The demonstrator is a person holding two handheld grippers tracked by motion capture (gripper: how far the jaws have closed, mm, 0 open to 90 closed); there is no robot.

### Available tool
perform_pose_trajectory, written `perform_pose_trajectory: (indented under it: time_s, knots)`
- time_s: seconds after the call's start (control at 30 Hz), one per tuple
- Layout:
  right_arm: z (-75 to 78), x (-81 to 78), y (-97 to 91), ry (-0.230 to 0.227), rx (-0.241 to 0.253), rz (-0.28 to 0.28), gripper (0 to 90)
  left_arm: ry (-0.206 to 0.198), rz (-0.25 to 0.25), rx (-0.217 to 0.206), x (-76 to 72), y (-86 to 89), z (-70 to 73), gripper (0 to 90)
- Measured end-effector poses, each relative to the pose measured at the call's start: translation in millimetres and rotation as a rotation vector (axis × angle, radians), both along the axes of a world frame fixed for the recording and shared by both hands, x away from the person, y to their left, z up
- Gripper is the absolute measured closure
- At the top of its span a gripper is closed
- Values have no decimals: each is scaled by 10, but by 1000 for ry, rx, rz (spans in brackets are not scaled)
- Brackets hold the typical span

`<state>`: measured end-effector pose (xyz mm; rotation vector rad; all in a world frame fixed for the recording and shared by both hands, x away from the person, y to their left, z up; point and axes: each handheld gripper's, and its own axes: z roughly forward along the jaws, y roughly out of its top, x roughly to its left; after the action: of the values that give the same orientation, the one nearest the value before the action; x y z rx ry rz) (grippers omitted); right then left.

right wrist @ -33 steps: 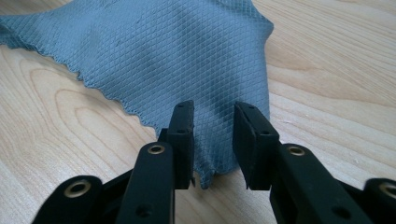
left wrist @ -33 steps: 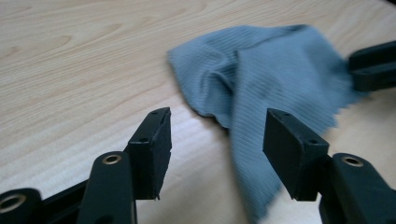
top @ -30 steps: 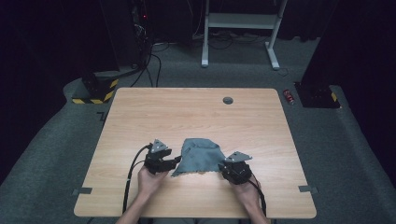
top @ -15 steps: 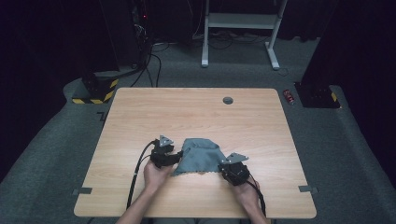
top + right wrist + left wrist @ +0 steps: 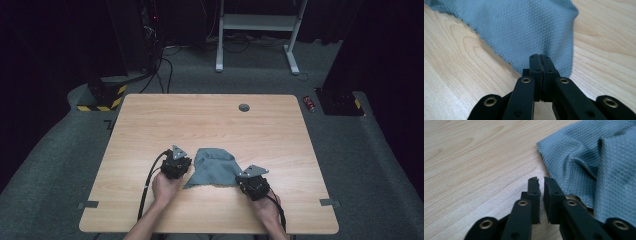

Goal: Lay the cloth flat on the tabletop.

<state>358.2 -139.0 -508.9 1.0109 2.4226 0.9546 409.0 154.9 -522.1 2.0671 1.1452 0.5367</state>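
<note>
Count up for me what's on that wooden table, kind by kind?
Grey-blue cloth: 1
Handheld grippers: 2, the left gripper and the right gripper
Round dark grommet in the tabletop: 1
Total: 4

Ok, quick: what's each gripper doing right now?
Left gripper: just closed to a sliver, nothing between, beside the grey cloth.
Right gripper: shut; cloth grip cannot be told.
</note>
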Motion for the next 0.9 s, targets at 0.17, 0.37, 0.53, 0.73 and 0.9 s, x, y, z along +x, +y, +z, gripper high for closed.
perform_pose_trajectory:
  time_s: [0.17, 0.37, 0.53, 0.73, 0.9]
  knots:
    - [24, -35, -91, -10, 12, -16, 892, 10, 1, -19, 11, 24, -3, 900]
    - [-16, -27, -127, 8, 4, -15, 892, 20, -1, -81, 17, 1, 5, 648]
    - [-35, -15, -82, 11, 4, -9, 891, 27, -13, -47, 75, -99, 9, 580]
    - [-43, -45, -113, 7, 0, -10, 892, 7, -12, -13, 110, -170, -1, 595]
    - [-52, -67, -214, 9, 2, -30, 893, -18, -66, 27, 74, -229, 9, 730]
